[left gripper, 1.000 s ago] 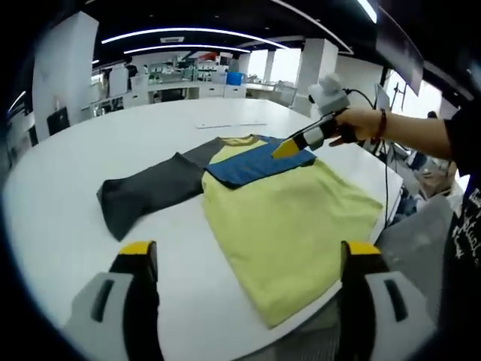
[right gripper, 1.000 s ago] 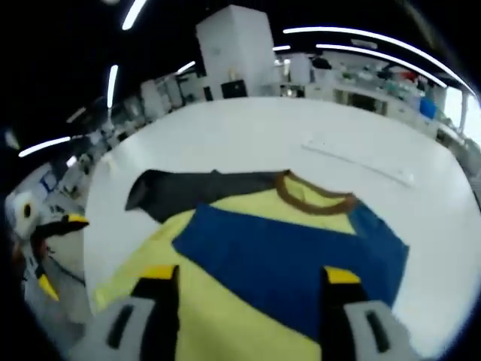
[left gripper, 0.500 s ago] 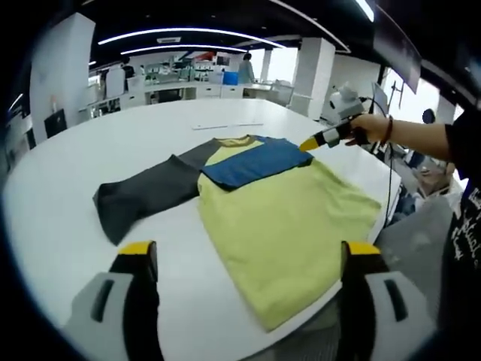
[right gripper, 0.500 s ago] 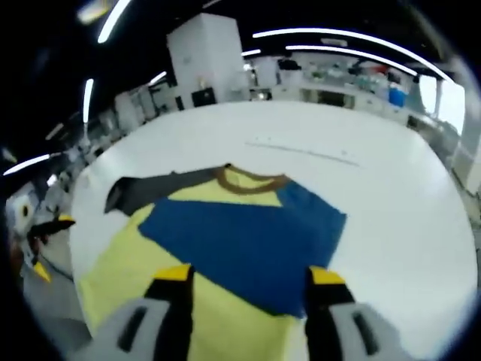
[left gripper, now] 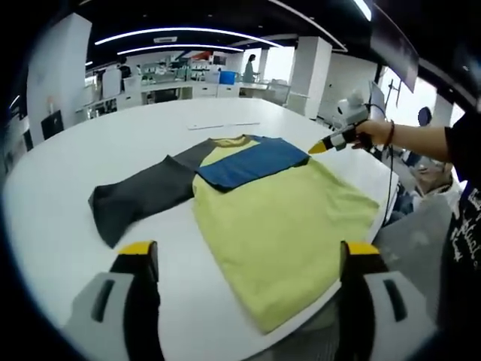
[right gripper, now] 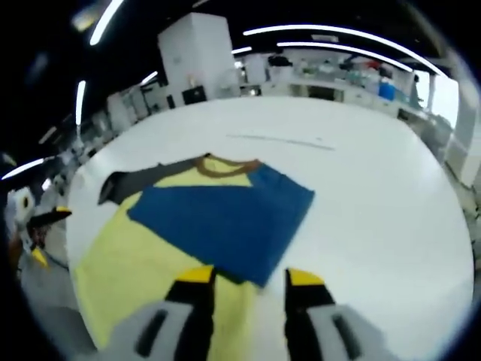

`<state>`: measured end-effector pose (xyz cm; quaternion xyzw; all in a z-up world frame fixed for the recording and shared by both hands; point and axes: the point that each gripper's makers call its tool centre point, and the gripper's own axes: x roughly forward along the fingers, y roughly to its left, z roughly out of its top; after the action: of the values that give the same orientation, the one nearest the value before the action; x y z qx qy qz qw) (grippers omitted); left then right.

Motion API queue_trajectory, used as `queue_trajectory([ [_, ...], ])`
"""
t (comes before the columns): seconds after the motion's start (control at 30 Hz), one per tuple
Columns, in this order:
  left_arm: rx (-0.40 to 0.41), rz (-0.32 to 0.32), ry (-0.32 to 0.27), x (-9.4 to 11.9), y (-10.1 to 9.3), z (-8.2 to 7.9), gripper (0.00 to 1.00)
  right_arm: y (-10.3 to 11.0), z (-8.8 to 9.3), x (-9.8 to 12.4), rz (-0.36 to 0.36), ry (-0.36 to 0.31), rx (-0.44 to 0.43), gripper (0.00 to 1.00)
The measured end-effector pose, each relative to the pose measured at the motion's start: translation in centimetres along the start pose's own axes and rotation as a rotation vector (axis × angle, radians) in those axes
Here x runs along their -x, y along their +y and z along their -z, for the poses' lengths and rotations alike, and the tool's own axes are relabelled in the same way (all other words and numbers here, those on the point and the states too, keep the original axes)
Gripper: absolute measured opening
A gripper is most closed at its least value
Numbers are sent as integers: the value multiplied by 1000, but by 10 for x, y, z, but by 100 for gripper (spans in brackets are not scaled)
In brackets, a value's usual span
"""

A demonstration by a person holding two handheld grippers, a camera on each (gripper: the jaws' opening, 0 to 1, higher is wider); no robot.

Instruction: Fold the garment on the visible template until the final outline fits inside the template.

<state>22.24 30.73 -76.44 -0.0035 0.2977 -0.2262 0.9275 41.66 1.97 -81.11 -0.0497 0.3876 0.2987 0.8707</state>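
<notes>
Since a second earlier, the right gripper (left gripper: pixel 319 147) had drawn back from the folded blue sleeve toward the right of the left gripper view, and hung over bare table beside the shirt's edge, held by a person's hand (left gripper: pixel 373 134) with a dark band at the wrist. In the right gripper view that gripper's (right gripper: pixel 247 277) yellow-tipped jaws had narrowed but stood apart with nothing between them, low in the frame over the near edge of the blue sleeve.

A yellow long-sleeved cotton shirt (left gripper: pixel 282 226) with a brown collar (left gripper: pixel 231 141) lay flat on the round white table (left gripper: pixel 68 218), its body filling the centre and lower right of the left gripper view, its hem near the table's edge. One blue sleeve (left gripper: pixel 252 162) lay folded across the chest, just below the collar; in the right gripper view it formed a broad blue panel (right gripper: pixel 222 222) in mid-frame over the yellow cloth (right gripper: pixel 128 282). The dark grey sleeve (left gripper: pixel 139 199) stretched out unfolded toward the left of centre, flat on the table.

At the bottom of the left gripper view, the left gripper (left gripper: pixel 248 259) stood wide open and empty, one jaw at lower left over bare table, the other at lower right near the shirt's hem. It appeared again at the far left edge of the right gripper view (right gripper: pixel 41 233), small and blurred.

A thin pale strip (left gripper: pixel 224 125) lay on the table beyond the collar, well apart from the shirt.
</notes>
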Motion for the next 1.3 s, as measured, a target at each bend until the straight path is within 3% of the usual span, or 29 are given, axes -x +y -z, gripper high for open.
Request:
queue_trajectory([
  [0.23, 4, -3, 5, 0, 1, 1, 97, -16, 13, -6, 8, 25, 2, 17],
  [0.47, 4, -7, 12, 0, 0, 3, 96, -18, 23, -7, 7, 32, -26, 8],
  [0.9, -2, -7, 33, -2, 2, 5, 96, -12, 19, -26, -31, 10, -84, 3],
  [1.1, -5, -7, 38, -2, 2, 6, 95, -6, 20, -21, -33, 7, -75, 0],
  [1.3, -5, -8, 41, -1, 1, 8, 95, -17, 18, -13, 17, 15, -45, 0],
])
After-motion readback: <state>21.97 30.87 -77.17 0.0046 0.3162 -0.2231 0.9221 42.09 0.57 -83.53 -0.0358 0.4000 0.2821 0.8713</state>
